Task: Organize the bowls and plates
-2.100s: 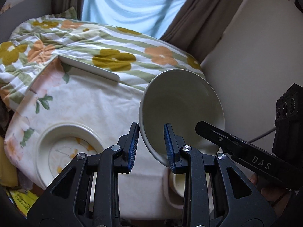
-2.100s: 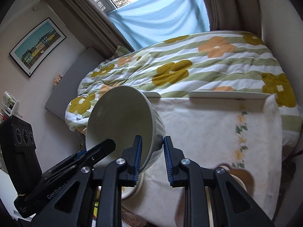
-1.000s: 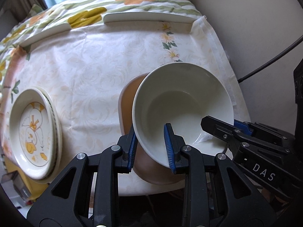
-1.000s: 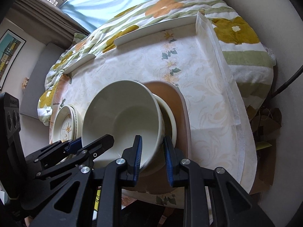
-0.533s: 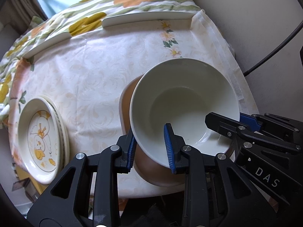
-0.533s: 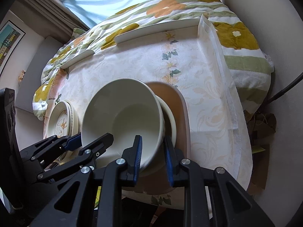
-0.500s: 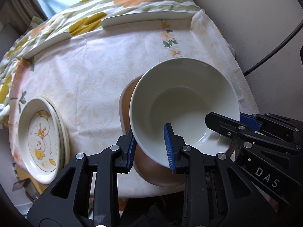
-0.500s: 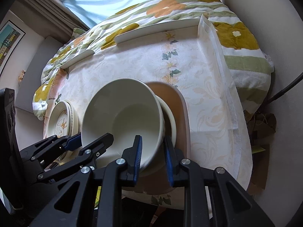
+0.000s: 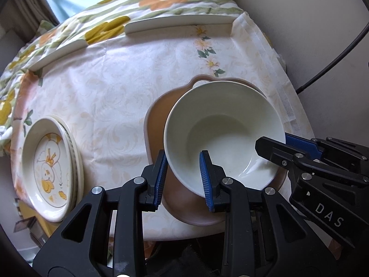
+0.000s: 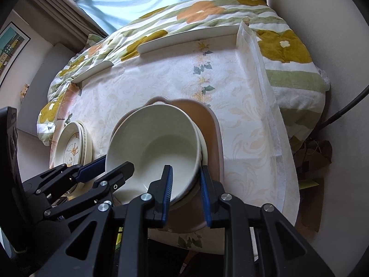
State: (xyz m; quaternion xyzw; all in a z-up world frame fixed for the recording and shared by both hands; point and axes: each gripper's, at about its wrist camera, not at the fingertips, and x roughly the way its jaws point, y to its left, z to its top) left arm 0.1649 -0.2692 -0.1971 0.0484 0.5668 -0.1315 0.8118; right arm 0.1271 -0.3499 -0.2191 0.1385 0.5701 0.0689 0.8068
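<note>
A cream bowl (image 9: 221, 127) sits nested in another cream bowl on a brown plate (image 9: 159, 113) near the table's front right. My left gripper (image 9: 183, 175) straddles the bowl's near-left rim, its jaws a little wider than the rim. My right gripper (image 10: 185, 184) straddles the bowl's (image 10: 154, 147) near-right rim the same way, over the brown plate (image 10: 214, 124). A stack of cream plates with a yellow duck print (image 9: 49, 168) lies at the table's left edge and shows in the right wrist view (image 10: 73, 147).
The table carries a white floral tablecloth (image 9: 103, 87). A bed with a flowered blanket (image 10: 184, 16) stands behind it. A wall (image 9: 311, 23) and a black cable (image 9: 334, 53) are on the right.
The bowl was carried tilted in the air by both grippers, then lowered onto the bowl on the brown plate. Both grippers' jaws have widened slightly around its rim.
</note>
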